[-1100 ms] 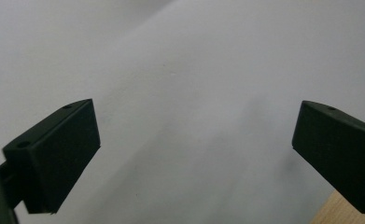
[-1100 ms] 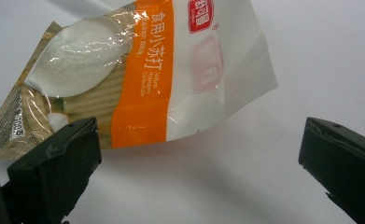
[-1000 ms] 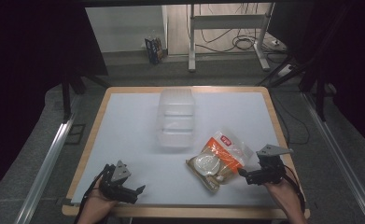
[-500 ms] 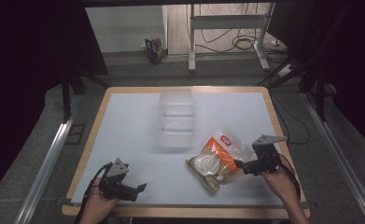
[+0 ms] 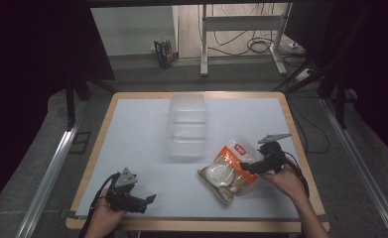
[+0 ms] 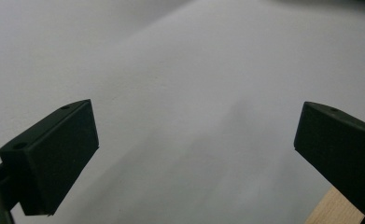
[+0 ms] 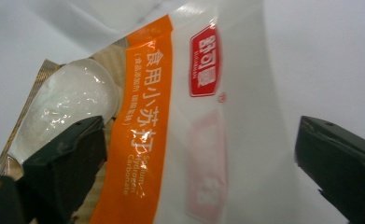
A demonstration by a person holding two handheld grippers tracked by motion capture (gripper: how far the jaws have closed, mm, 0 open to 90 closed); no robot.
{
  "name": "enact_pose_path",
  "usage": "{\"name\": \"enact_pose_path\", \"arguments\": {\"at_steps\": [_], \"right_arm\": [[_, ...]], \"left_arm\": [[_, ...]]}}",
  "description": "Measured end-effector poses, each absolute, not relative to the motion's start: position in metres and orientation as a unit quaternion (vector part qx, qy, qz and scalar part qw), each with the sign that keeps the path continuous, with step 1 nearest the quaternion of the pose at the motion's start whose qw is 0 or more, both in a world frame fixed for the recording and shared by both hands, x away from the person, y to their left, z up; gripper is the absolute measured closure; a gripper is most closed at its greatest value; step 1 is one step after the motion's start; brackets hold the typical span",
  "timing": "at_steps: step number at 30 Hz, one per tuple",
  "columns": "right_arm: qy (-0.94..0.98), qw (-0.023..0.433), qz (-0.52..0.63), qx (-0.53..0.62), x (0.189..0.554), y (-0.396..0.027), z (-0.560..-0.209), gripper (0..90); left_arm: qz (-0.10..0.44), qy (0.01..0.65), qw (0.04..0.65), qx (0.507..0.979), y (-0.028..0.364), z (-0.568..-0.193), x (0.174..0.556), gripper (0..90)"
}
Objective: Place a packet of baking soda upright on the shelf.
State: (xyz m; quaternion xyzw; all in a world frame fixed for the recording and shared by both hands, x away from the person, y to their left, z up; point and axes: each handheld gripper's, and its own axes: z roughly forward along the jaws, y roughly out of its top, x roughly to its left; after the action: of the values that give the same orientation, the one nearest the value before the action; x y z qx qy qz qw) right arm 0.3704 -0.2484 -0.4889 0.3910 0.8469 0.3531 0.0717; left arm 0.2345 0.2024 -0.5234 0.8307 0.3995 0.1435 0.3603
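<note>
An orange-and-white plastic bag (image 5: 226,173) with a clear lump of white powder inside lies on the white table (image 5: 132,144), front right. My right gripper (image 5: 246,167) reaches over the bag's right end from the right. In the right gripper view the bag (image 7: 152,93) lies between the wide-set jaws of the right gripper (image 7: 199,135), which have just been closing a little; the pads do not press on it. My left gripper (image 5: 147,201) rests near the front left edge. It stands open over bare table, as the left gripper view (image 6: 194,116) shows.
A clear plastic container (image 5: 186,126) stands at the middle of the table, just behind the bag. The wooden table rim (image 6: 339,210) runs close by the left gripper's right jaw. Metal rails and cables lie on the floor around the table.
The right hand has carried its gripper away from the front edge and leftward, onto the bag's right end. The left gripper has stayed where it was.
</note>
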Motion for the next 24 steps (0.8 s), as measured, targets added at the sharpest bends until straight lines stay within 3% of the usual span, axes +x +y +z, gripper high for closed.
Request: {"name": "enact_pose_path", "arguments": {"at_steps": [9, 16, 24], "right_arm": [[0.86, 0.022, 0.346, 0.373, 0.372, -0.232, -0.49, 43.3], [0.879, 0.077, 0.331, 0.334, 0.364, -0.225, -0.48, 87.2], [0.863, 0.039, 0.379, 0.331, 0.36, -0.231, -0.465, 88.6]], "left_arm": [[0.154, 0.386, 0.346, 0.841, 0.198, -0.524, 0.233, 0.0], [0.157, 0.386, 0.342, 0.842, 0.197, -0.524, 0.233, 0.0], [0.161, 0.385, 0.339, 0.843, 0.197, -0.524, 0.233, 0.0]]}}
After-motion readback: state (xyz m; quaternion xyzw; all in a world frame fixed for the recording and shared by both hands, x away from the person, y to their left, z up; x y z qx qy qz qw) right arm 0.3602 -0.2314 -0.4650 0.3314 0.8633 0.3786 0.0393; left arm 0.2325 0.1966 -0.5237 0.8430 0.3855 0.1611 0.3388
